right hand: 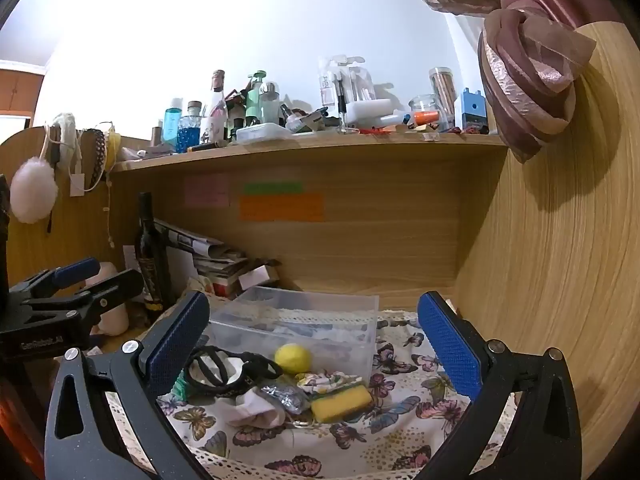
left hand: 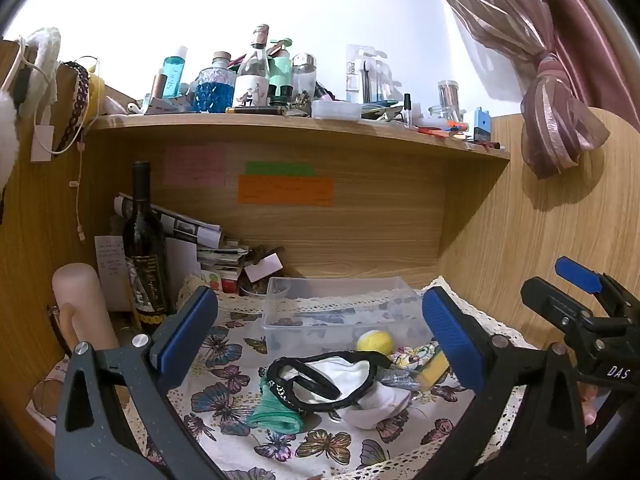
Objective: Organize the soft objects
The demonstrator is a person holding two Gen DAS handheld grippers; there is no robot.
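Both grippers gape wide and hold nothing — the left gripper (left hand: 320, 332) and right gripper (right hand: 314, 342) hang above a heap of soft things on the butterfly cloth (right hand: 400, 412): black-trimmed garment (left hand: 320, 380), yellow ball (right hand: 293, 358), yellow sponge (right hand: 341, 402) — just before the clear bin (left hand: 340, 312).

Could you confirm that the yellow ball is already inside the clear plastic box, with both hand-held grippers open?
Not quite: the yellow ball lies on the butterfly cloth in front of the clear plastic box, as the right wrist view shows. Both hand-held grippers, left and right, are open.
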